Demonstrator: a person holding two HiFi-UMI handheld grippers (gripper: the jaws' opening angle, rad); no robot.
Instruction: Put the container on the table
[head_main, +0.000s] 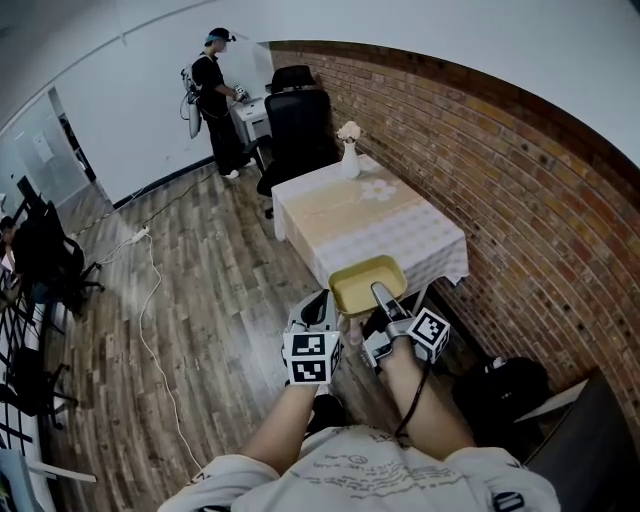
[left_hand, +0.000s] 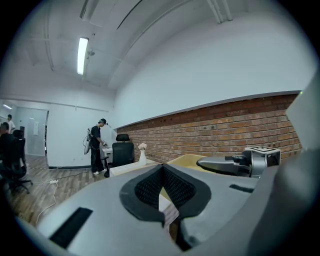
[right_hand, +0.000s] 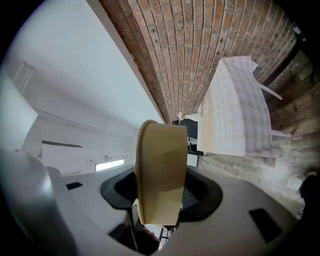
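Observation:
A shallow yellow container (head_main: 360, 278) hangs in the air just short of the near end of the table (head_main: 400, 235), which wears a pale checked cloth. My right gripper (head_main: 381, 296) is shut on the container's near wall, one jaw inside it. In the right gripper view the container (right_hand: 160, 150) stands edge on between the pads, with the table (right_hand: 235, 110) beyond. My left gripper (head_main: 322, 308) is close by on the container's left, apart from it. In the left gripper view its jaws (left_hand: 162, 167) are shut on nothing, with the container (left_hand: 185, 160) ahead to the right.
A white vase of flowers (head_main: 349, 152) stands at the table's far end, with a black office chair (head_main: 298, 125) behind it. A brick wall (head_main: 500, 180) runs along the right. A person (head_main: 215, 95) stands far off. A cable (head_main: 150, 300) crosses the wood floor. A black bag (head_main: 500, 385) lies at the right.

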